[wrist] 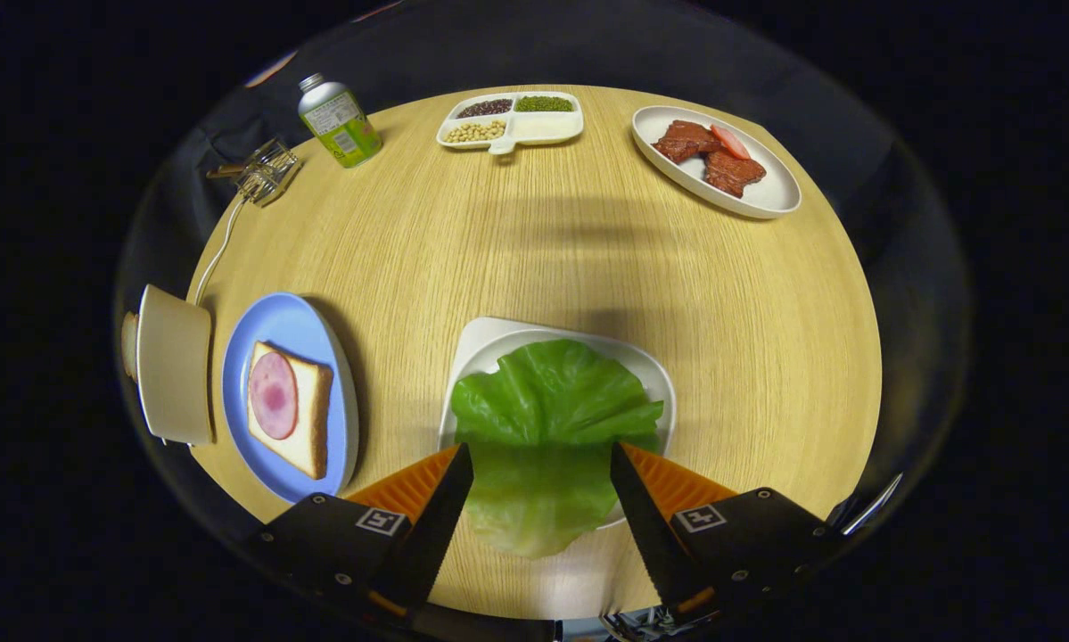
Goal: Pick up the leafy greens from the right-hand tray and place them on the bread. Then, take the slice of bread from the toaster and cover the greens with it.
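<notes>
**Hovering over the greens with fingers spread wide**

Spanning the whole scene, the round wooden table [543,259] is carrying everything. Reaching in over its near edge, the fingers [541,464] are standing wide apart, each tip lying over one side of the leafy greens [547,419] and neither one pressing on the leaf; whether the tips are touching it I cannot tell.

The leafy greens are lying spread across the white tray [489,343], with the near part of the leaf hanging past the tray's rim between the fingers and onto the table. To the left of that tray, the blue plate [298,325] is holding a slice of bread [307,415], and a round slice of ham [273,395] is resting on top of the bread. Just left of the plate, the cream-coloured toaster [173,361] is standing at the table's edge, its white cord [217,254] running away toward the far side.

Well beyond the fingers, at the far right, a white oval plate [770,192] is carrying pieces of dark meat [708,156]. At the far middle, a divided white dish [547,127] is holding beans and seeds in separate compartments. At the far left, a green-labelled bottle [340,120] is lying tilted beside a small clear object [267,169] too blurred to make out.
</notes>
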